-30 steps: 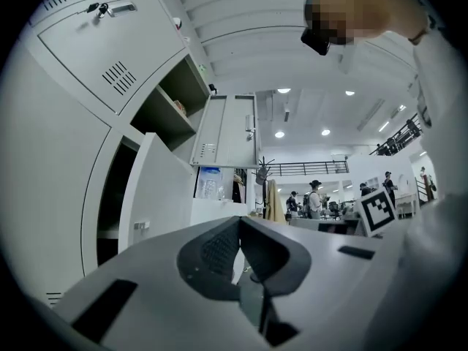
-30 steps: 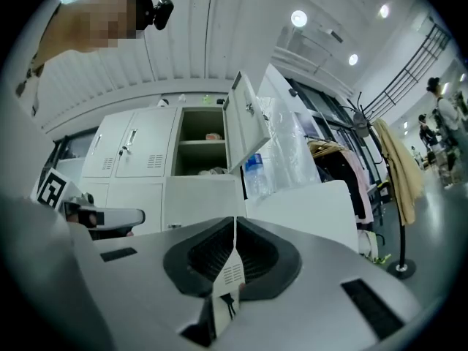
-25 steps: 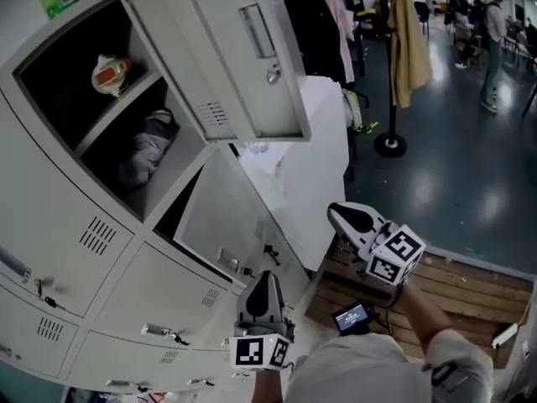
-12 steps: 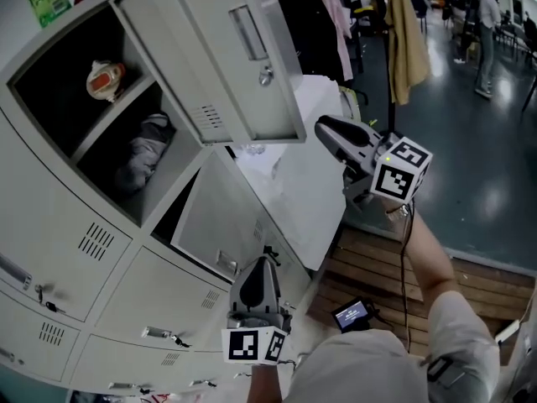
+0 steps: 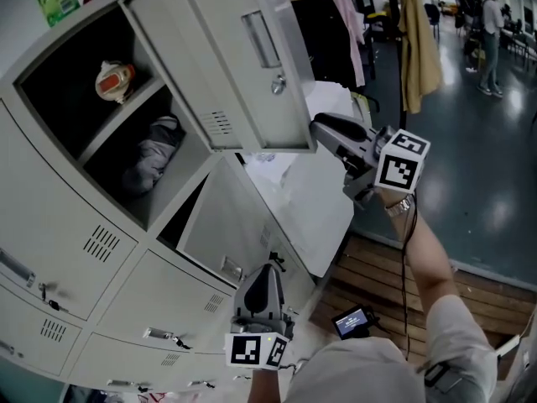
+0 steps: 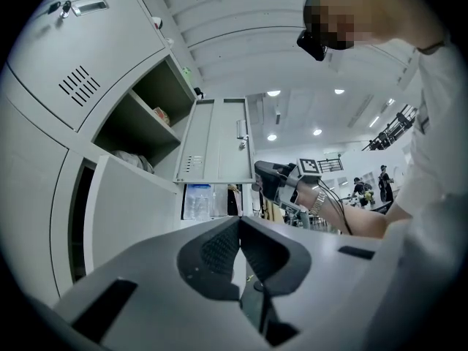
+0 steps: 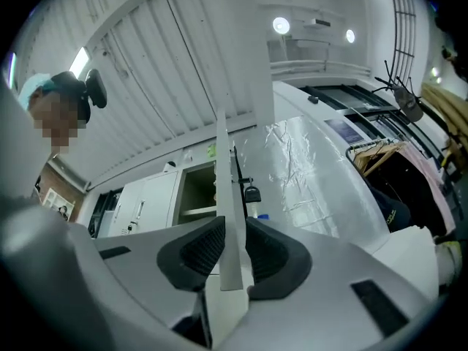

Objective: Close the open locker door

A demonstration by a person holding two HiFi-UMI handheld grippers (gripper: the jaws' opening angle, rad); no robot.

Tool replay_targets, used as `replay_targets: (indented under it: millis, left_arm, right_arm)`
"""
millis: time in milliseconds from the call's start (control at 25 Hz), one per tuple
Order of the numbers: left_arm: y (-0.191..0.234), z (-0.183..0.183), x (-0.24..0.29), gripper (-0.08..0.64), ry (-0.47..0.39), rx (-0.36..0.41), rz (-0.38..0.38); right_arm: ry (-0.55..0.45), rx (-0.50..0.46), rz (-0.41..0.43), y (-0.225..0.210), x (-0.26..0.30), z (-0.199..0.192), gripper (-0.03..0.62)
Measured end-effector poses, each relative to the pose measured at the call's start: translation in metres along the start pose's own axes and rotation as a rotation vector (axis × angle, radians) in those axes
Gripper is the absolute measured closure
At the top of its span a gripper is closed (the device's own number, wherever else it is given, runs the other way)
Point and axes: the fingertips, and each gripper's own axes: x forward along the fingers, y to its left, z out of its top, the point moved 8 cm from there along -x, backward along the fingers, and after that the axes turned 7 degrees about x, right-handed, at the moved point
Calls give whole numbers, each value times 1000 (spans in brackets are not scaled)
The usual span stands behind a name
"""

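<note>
The open locker door (image 5: 243,57) is pale grey and swings out over the room, its handle and lock facing me. My right gripper (image 5: 317,127) is at the door's lower free corner. In the right gripper view the door's thin edge (image 7: 223,196) runs between the two pads of that gripper (image 7: 234,229), whose jaws are opening and not pressing on it. My left gripper (image 5: 264,269) hangs low in front of the lower lockers, shut and empty; its pads meet in the left gripper view (image 6: 239,221). From there the door (image 6: 216,141) and the right gripper (image 6: 262,172) show ahead.
The open compartment (image 5: 180,112) holds a red-and-white object (image 5: 112,78) on its shelf and grey cloth (image 5: 151,149) below. A lower locker door (image 5: 226,217) stands ajar. A white plastic-wrapped block (image 5: 310,200), a wooden pallet (image 5: 470,284), a clothes rack (image 5: 417,40) and distant people (image 5: 487,7) lie to the right.
My right gripper has risen from above the pallet up to the open door's lower corner. The left gripper has stayed low by the lower lockers.
</note>
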Motion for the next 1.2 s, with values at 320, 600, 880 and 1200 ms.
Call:
replay_targets:
  millis: [320, 600, 880, 1200]
  left_arm:
    - [-1, -6, -7, 552, 26, 2, 19]
    - [-7, -7, -20, 552, 16, -12, 29]
    - [-10, -8, -30, 552, 22, -15, 42]
    - [-7, -4, -40, 552, 16, 0, 57]
  right_arm:
    - [-7, 4, 49, 16, 1, -8, 508]
    - [18, 30, 106, 40, 5, -18, 508]
    - [33, 42, 143, 65, 12, -26, 508]
    - [68, 36, 187, 95, 27, -41, 508]
